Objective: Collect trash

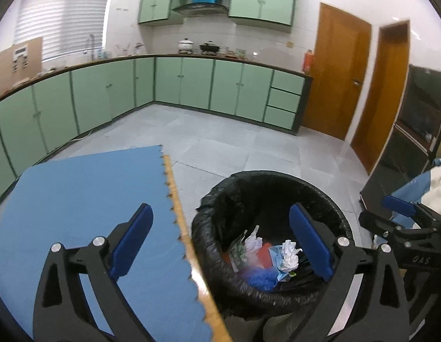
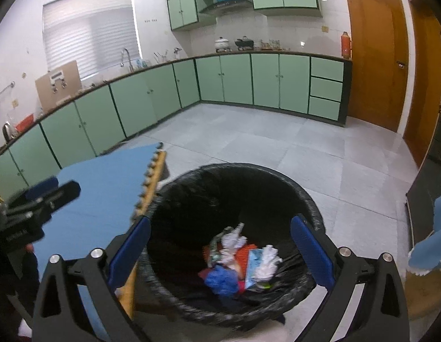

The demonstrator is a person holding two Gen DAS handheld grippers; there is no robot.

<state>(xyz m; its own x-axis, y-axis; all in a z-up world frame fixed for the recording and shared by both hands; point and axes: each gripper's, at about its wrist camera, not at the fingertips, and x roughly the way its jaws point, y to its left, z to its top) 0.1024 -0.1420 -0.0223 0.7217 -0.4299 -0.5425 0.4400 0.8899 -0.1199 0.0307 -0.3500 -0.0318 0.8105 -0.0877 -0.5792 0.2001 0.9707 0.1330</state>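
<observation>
Both grippers hang over the edge of a table topped with a blue foam mat (image 1: 86, 199), beside a trash bin (image 1: 220, 196) lined with a black bag that stands on the grey tiled floor (image 1: 243, 148). The left gripper (image 1: 220, 245) has its 2 blue-padded fingers spread wide and holds nothing; one finger sits over the mat, the other over the bin's mouth. The right gripper (image 2: 220, 253) is likewise spread wide and empty, its 2 fingers framing the bin opening from above. The collected trash lies at the bottom of the bin: crumpled white paper (image 2: 267, 259), a blue wad (image 2: 221, 280), a red-orange piece (image 2: 246, 252) and a light blue packet (image 2: 253, 268), all heaped together. Green cabinets (image 1: 192, 82) line the far walls.
</observation>
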